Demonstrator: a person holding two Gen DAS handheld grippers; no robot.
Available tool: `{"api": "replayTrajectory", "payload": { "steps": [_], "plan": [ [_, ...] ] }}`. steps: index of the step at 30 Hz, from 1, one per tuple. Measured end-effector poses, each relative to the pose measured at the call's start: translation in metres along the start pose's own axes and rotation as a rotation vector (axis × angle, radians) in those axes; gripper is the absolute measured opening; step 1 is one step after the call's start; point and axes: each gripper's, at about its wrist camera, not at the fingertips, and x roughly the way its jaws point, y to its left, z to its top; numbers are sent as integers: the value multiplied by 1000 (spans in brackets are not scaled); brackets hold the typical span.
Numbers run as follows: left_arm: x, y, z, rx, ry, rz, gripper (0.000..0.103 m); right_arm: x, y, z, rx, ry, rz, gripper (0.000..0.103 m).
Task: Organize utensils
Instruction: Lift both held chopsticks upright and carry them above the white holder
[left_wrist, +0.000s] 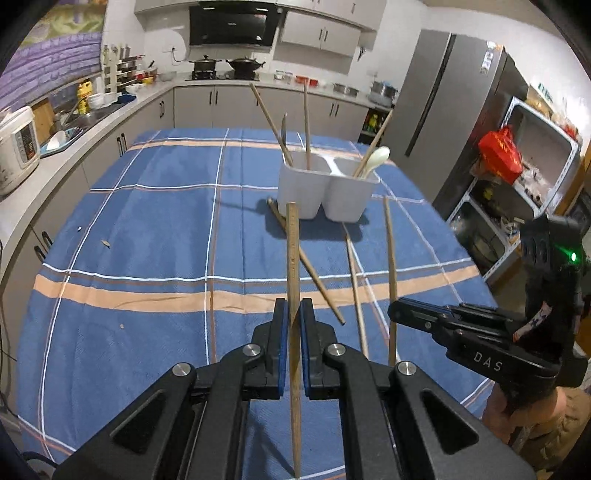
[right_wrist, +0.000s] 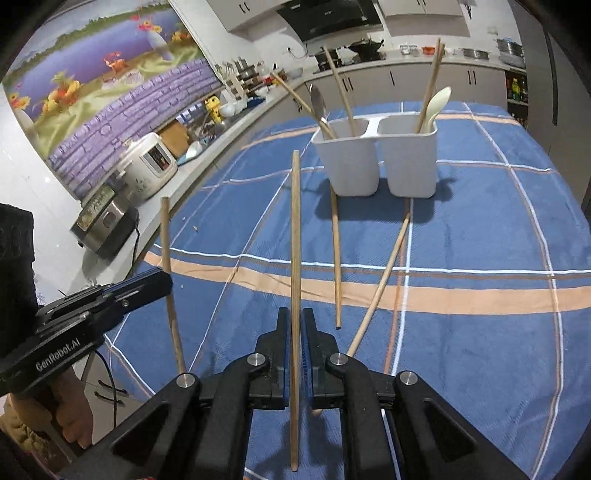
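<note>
Left wrist: left gripper (left_wrist: 294, 314) level, pinching upright chopstick (left_wrist: 293, 258).

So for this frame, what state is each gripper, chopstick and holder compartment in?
Left gripper: shut on a chopstick, held above the table.
Right gripper: shut on another chopstick, also lifted.
Two loose chopsticks: lying flat on the blue tablecloth.
White utensil holder: upright; left compartment holds chopsticks and a metal spoon, right holds chopsticks and a white spoon.
</note>
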Motion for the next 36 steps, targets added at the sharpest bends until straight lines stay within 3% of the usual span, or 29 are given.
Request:
{"api": "replayTrajectory", "payload": {
  "steps": [14,21,24,30,36],
  "plan": [
    [-58,-18,22,-37,-171,-15,5,-66,-16,18,29,-183,-8,6],
    [-73,-24,67,-20,-246,-34,5,-82,-31,55,57,-275,-33,6],
    [-77,-26,93,-1,-280,-44,0,-86,-36,76,65,-316,-47,6],
    [-61,-26,153,20,-332,-90,0,-83,-39,129,79,-401,-100,6],
    [-13,-9,190,3,-278,-104,0,-60,-49,169,91,-395,-137,6]
  ]
}}
